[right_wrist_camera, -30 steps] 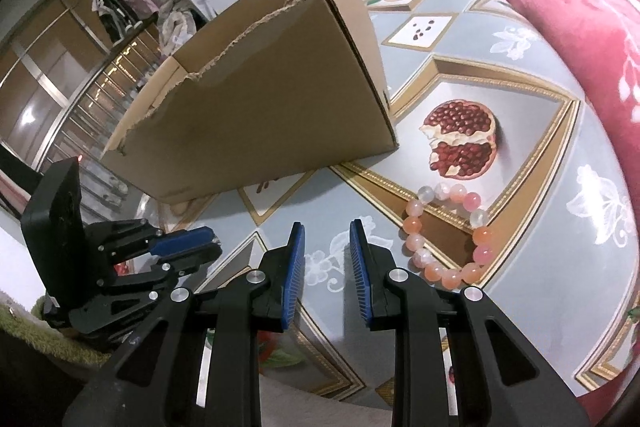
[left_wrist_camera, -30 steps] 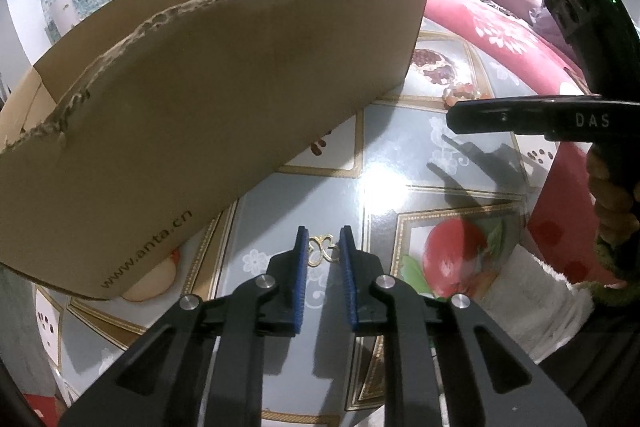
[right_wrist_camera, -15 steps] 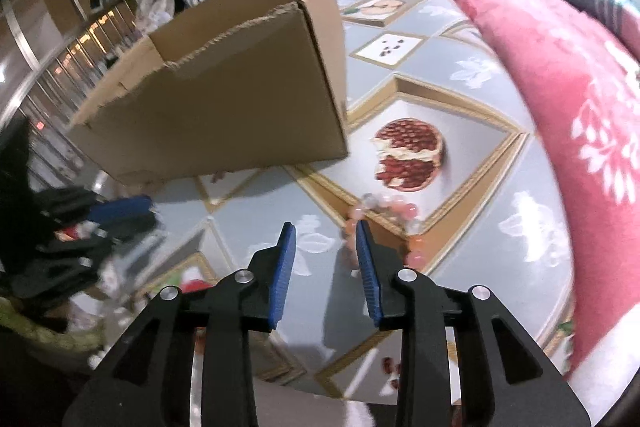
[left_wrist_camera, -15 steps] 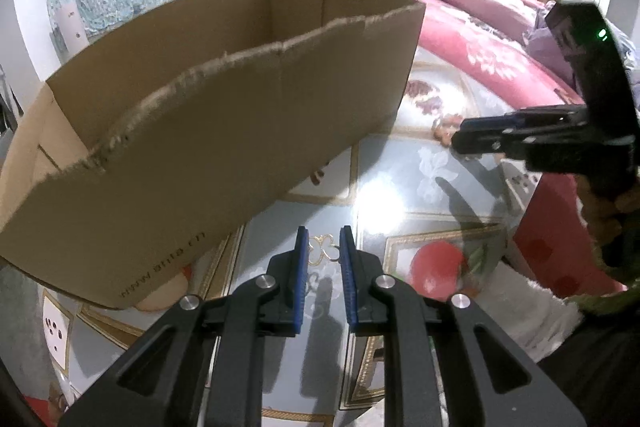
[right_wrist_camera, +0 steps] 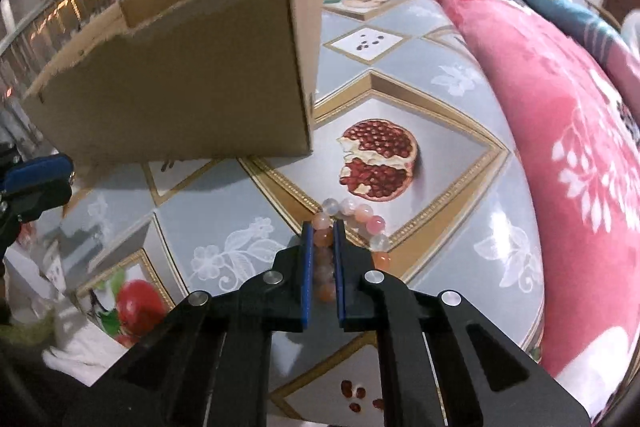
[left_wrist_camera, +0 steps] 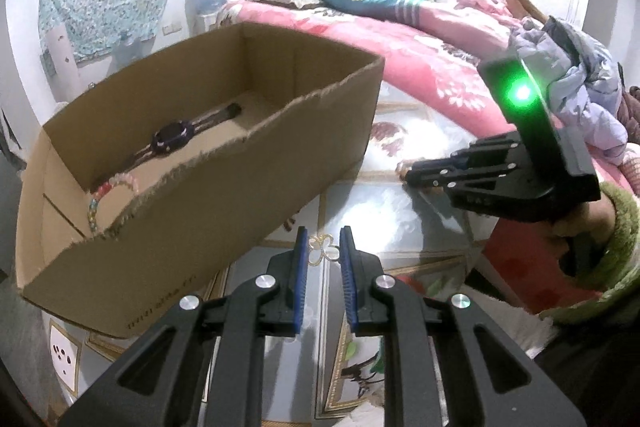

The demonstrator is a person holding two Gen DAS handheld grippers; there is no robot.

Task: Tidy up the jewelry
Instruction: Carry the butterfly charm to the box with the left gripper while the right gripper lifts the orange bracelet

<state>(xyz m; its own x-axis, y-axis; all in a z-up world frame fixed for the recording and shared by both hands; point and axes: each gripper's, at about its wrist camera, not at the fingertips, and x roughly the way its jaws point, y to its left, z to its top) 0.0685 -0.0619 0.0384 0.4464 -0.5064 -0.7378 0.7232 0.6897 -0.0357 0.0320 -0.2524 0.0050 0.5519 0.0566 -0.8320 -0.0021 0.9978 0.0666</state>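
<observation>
Cardboard box (right_wrist_camera: 192, 67) corner overhangs table (right_wrist_camera: 452, 155) beside bracelet (right_wrist_camera: 360, 215).

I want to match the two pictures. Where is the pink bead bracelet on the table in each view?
Left wrist view: only a bead or two of the pink bead bracelet peeks out at centre right, at the right gripper tips.
Right wrist view: lower centre, between the pads.
Shared landmark: the cardboard box.

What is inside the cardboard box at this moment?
In the cardboard box: a dark watch lying on the floor and a beaded bracelet by the near wall. That torn near wall hides the floor strip beneath it.
</observation>
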